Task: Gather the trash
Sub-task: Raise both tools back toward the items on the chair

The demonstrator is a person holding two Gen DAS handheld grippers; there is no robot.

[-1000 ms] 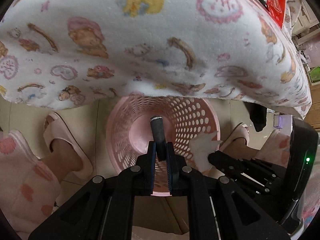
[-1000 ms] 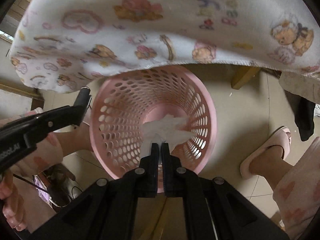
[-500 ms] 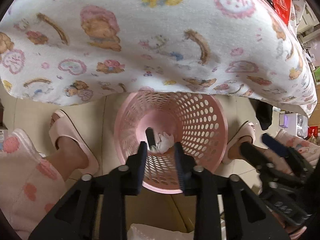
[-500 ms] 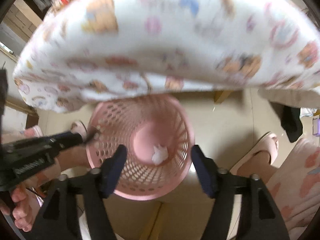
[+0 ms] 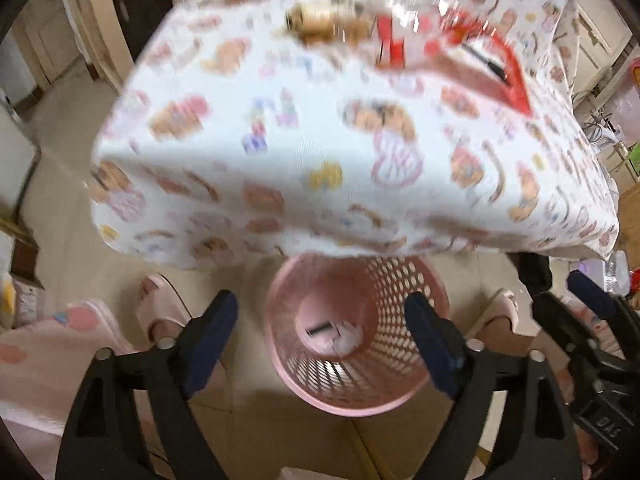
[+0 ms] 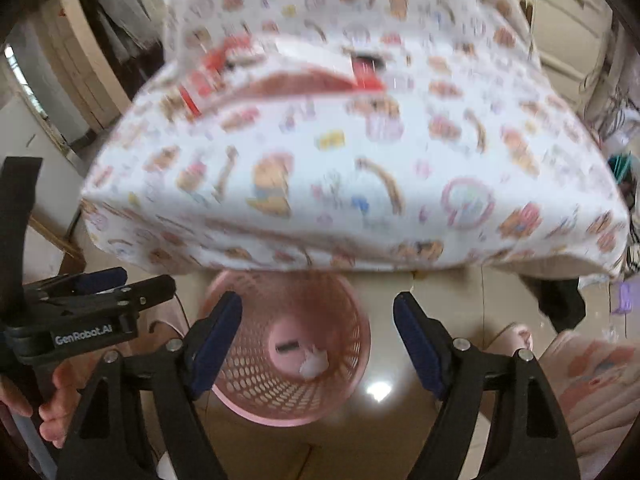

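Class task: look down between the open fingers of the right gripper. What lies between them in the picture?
In the right wrist view, the right gripper frames the pink perforated plastic basket on the floor; inside lie a crumpled white tissue and a small dark cylinder.

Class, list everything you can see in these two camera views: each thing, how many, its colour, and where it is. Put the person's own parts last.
Perforated plastic basket: one, pink, on the floor below the table edge.
Small dark cylinder: one, black, on the basket's bottom.
Crumpled tissue: one, white, beside the cylinder in the basket.
Cartoon-print tablecloth: one, white, draped over the table.
Red packaging: blurred, count unclear, on the table.
Slippers: two, pink, either side of the basket.
Left gripper: black, open, above the basket.
Right gripper: black, open, above the basket.
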